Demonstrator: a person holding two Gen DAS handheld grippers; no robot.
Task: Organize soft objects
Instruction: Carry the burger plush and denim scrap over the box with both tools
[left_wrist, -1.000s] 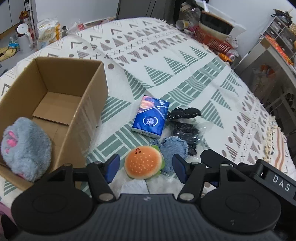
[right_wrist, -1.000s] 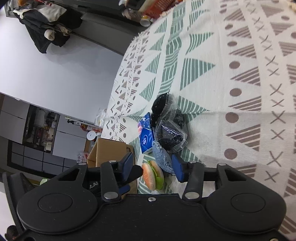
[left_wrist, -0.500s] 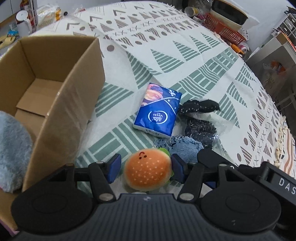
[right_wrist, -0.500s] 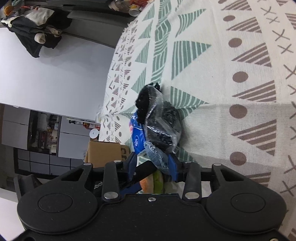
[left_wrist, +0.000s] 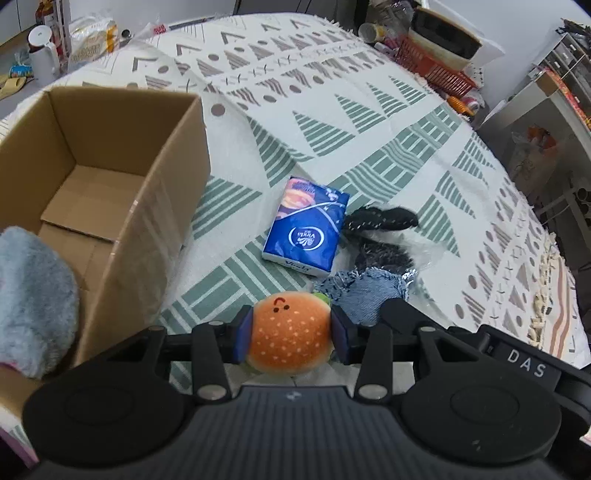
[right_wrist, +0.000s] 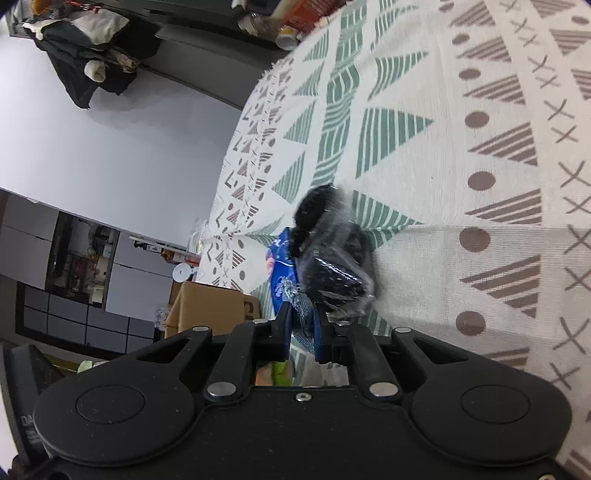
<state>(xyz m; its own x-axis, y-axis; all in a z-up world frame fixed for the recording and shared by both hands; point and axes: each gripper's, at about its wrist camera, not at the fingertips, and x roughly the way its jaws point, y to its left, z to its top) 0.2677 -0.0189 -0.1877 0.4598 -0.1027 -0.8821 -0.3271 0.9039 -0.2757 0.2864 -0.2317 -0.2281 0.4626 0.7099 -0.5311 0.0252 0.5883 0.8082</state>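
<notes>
My left gripper (left_wrist: 291, 334) is shut on a plush burger (left_wrist: 290, 332), held just above the patterned cloth. An open cardboard box (left_wrist: 92, 177) stands to its left, with a grey fluffy plush (left_wrist: 33, 295) at its near end. A blue tissue pack (left_wrist: 306, 230), a denim fabric piece (left_wrist: 369, 295) and black fabric in a clear bag (left_wrist: 384, 236) lie ahead. My right gripper (right_wrist: 301, 326) is shut on the denim piece (right_wrist: 299, 310), beside the bagged black fabric (right_wrist: 332, 266). The box also shows in the right wrist view (right_wrist: 210, 306).
The table is covered with a white cloth with green and brown shapes (left_wrist: 332, 110). A red basket and containers (left_wrist: 443, 70) crowd the far edge. A white jug (left_wrist: 40, 55) and bagged food (left_wrist: 92, 40) stand at the far left. Shelves (left_wrist: 554, 92) stand to the right.
My left gripper closed on the plush burger. My right gripper moved in and closed on the denim piece.
</notes>
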